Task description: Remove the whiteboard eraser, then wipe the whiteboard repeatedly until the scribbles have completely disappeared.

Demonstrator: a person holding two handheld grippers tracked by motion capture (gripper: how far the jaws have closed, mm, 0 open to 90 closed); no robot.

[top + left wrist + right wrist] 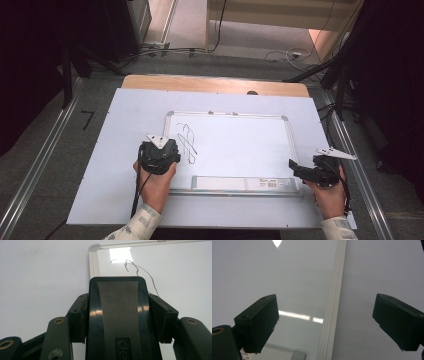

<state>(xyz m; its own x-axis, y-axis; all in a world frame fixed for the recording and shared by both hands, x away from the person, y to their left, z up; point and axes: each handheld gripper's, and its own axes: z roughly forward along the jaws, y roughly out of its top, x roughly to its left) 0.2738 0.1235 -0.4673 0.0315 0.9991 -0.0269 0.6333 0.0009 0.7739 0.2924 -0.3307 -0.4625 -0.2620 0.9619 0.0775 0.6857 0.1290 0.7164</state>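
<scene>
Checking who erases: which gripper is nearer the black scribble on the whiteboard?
Left. The left gripper sits right beside the scribble, holding an eraser; the right gripper is open at the whiteboard's far right edge.

The high view looks down from overhead; both gripper views closely share the whiteboard [240, 145].

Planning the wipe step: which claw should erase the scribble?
Left. The left claw is shut on the eraser, right beside the scribble. The right claw is open at the whiteboard edge.
</scene>
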